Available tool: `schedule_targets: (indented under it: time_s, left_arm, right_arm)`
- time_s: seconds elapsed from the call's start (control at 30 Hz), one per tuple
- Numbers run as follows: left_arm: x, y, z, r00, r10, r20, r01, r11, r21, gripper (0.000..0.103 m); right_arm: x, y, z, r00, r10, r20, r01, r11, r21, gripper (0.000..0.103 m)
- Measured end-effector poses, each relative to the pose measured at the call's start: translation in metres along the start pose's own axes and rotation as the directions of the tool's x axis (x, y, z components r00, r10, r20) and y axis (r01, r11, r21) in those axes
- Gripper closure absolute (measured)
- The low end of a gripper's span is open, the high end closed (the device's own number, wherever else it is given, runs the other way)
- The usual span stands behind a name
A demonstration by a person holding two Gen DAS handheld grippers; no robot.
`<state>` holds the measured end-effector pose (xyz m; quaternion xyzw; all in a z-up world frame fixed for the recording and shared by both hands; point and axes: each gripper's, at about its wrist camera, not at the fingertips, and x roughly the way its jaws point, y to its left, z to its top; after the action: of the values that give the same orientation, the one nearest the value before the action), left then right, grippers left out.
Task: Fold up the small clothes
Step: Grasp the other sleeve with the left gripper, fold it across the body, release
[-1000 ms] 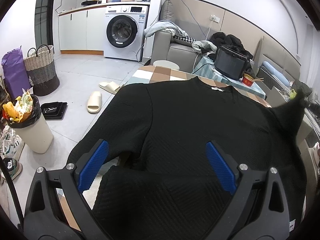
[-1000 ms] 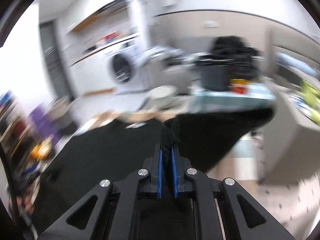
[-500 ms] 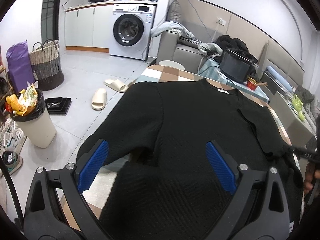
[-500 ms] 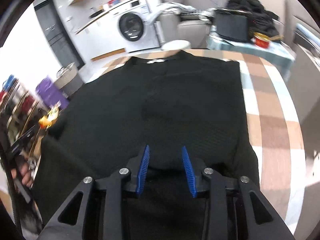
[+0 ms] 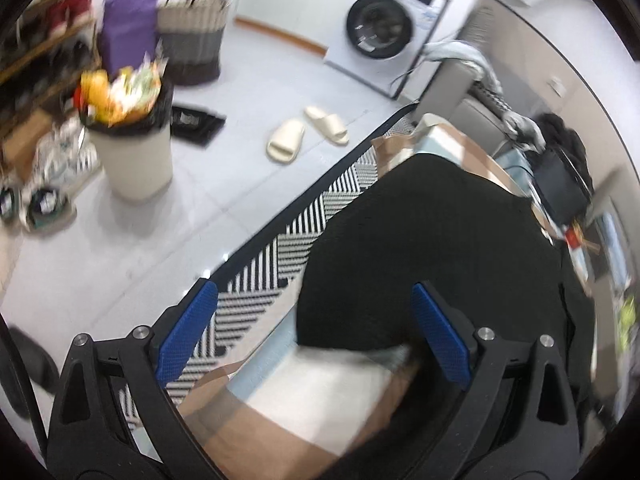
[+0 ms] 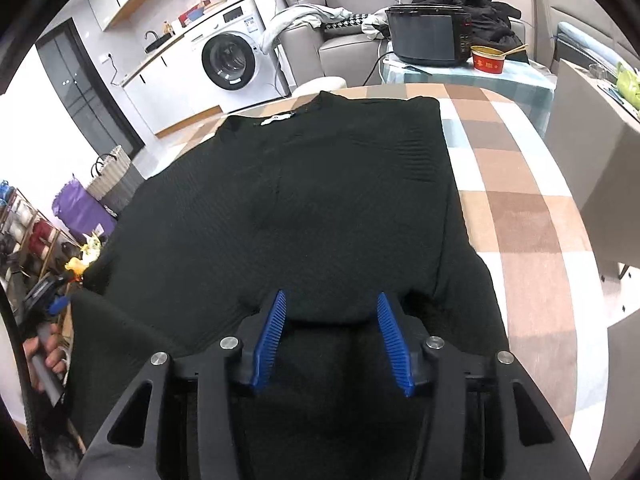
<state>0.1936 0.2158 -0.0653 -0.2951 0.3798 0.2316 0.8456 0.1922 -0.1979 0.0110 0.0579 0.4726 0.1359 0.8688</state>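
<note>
Black sweater (image 6: 320, 208) flat on checked table (image 6: 520, 216)

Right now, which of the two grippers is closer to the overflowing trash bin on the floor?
Left. The left gripper hangs over the table edge facing the trash bin; the right gripper sits over the black sweater, opening.

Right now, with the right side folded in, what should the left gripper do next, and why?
Probably bring the left gripper, open and empty, onto the sweater's unfolded left sleeve at the table edge and close. The right gripper is opening, nothing pinched.
</note>
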Motion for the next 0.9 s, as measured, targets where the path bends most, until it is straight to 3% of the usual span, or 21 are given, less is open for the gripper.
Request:
schedule_targets:
  time_s: [0.1,0.23,0.3,0.33,0.43,0.6,0.73,0.83,0.9]
  left_arm:
    - [0.028,0.008,0.012,0.996,-0.029,-0.08,0.027,0.999,-0.028,0.016]
    - [0.058,0.009,0.02,0.983,-0.075,-0.168,0.07,0.997,-0.037,0.034]
    - [0.065,0.007,0.02,0.98,-0.129,-0.154,0.122,0.991,-0.055,0.05]
    - [0.064,0.004,0.02,0.978,-0.149,-0.145,0.142,0.988,-0.059,0.066]
    - [0.056,-0.012,0.021,0.986,-0.123,-0.111,0.122,0.992,-0.01,0.087]
    - [0.039,-0.029,0.034,0.99,-0.131,-0.047,0.132,0.991,0.02,0.094]
    - [0.003,-0.072,0.052,0.991,-0.122,0.054,0.114,0.986,0.124,0.094]
    - [-0.024,-0.127,0.059,0.98,-0.172,0.1,0.143,0.959,0.246,0.094]
    - [-0.039,-0.172,0.053,0.97,-0.221,0.102,0.174,0.922,0.346,0.094]
  right_arm:
    - [-0.007,-0.001,-0.009,1.0,0.002,0.01,-0.002,1.0,0.006,0.053]
    - [-0.011,-0.007,-0.013,1.0,-0.001,0.021,0.001,1.0,0.031,0.053]
    - [-0.013,-0.01,-0.015,1.0,-0.009,0.021,0.008,0.999,0.049,0.053]
    - [-0.014,-0.012,-0.017,1.0,-0.011,0.021,0.01,0.999,0.054,0.053]
    - [-0.019,-0.016,-0.02,0.999,-0.018,0.032,0.016,0.997,0.074,0.053]
    - [-0.027,-0.022,-0.025,0.999,-0.022,0.049,0.016,0.994,0.106,0.053]
    - [-0.032,-0.026,-0.028,0.998,-0.016,0.06,0.009,0.992,0.123,0.053]
    - [-0.037,-0.026,-0.031,0.997,0.001,0.076,-0.011,0.991,0.133,0.053]
    - [-0.04,-0.026,-0.033,0.996,0.012,0.086,-0.023,0.991,0.133,0.053]
